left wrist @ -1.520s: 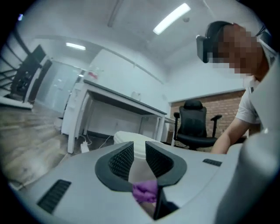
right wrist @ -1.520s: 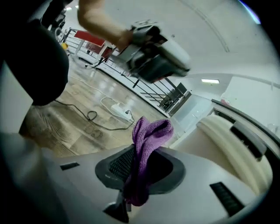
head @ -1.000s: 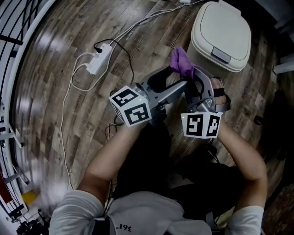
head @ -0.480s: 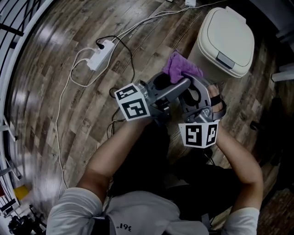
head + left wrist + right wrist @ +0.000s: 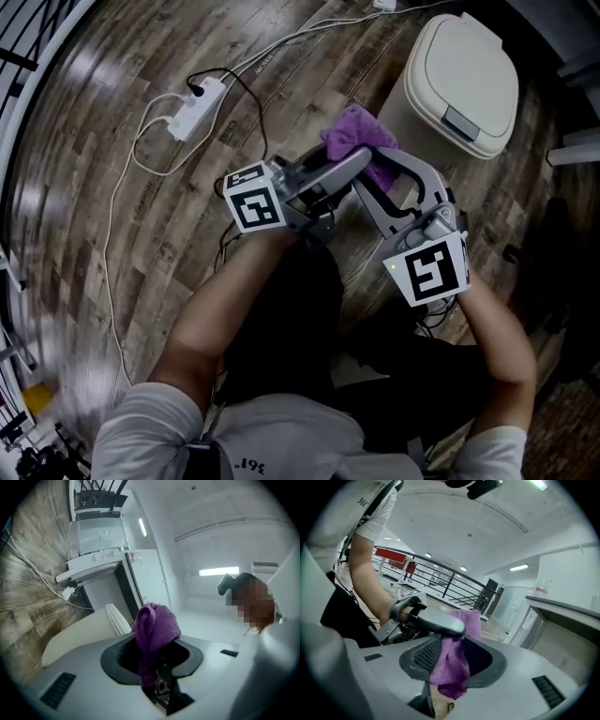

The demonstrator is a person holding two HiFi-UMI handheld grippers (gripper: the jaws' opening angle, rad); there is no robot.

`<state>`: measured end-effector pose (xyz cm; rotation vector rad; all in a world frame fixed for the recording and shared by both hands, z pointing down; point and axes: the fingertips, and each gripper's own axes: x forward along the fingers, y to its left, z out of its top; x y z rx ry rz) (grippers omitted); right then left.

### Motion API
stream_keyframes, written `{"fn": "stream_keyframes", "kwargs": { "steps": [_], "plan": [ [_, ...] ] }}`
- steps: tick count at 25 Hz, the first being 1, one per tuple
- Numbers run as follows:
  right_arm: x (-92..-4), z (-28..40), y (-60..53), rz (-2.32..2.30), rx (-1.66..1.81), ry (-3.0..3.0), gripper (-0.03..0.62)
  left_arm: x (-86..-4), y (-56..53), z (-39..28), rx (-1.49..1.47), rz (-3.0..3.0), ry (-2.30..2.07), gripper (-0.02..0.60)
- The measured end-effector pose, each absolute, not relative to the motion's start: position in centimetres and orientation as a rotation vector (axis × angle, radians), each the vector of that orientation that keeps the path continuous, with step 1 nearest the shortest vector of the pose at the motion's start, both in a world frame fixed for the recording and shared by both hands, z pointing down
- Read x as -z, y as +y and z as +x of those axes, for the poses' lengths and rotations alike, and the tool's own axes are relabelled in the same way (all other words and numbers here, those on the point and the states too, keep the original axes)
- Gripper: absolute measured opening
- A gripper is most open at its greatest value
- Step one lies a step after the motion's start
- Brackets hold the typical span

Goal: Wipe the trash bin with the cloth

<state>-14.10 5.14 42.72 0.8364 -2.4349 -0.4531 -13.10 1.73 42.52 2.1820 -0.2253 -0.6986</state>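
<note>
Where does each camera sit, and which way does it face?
Head view: on the head, steeply down at the bin and both tongs; arms, torso show.
Left gripper view: on the left tongs, along jaws just closed on the cloth, toward the bin.
Right gripper view: on the right tongs, jaws just opened around the cloth, facing backward; forearm, shirt show.
Shared: all show the cloth.

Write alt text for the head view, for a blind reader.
The left gripper, jaws having just closed on a purple fabric cloth, meets the right gripper, jaws just opened around it, beside a beige lidded plastic trash bin.
</note>
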Motion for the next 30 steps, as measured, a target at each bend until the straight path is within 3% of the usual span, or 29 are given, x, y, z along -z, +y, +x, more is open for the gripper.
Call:
{"fn": "stream_keyframes", "kwargs": {
  "steps": [1, 7, 11, 17, 27, 30],
  "plan": [
    [-42.1, -13.7, 4.8, 0.846, 0.466, -2.436, 0.132, -42.6, 1.3, -13.5, 0.698, 2.185, -0.239, 0.115],
    [-36.8, -8.8, 2.7, 1.139, 0.331, -2.436, 0.129, -43.5, -1.7, -15.4, 0.458, 2.402, -0.39, 0.107],
    [-35.5, -1.0, -1.2, 1.23, 0.237, -2.224, 0.017, -44.2, -4.1, -15.0, 0.26, 2.572, -0.439, 0.107],
    [-38.0, 8.6, -7.7, 1.165, -0.263, -2.153, 0.008, -46.4, -9.6, -11.0, 0.014, 2.689, -0.487, 0.107],
    [-40.3, 8.0, -11.0, 0.696, -0.386, -2.133, 0.008, -44.9, -19.4, -5.1, -0.288, 2.675, -0.588, 0.107],
    [-40.8, 7.9, -12.5, 0.658, -0.374, -2.104, 0.008, -46.1, -23.6, -4.5, -0.205, 2.676, -0.588, 0.107]
  ]
}}
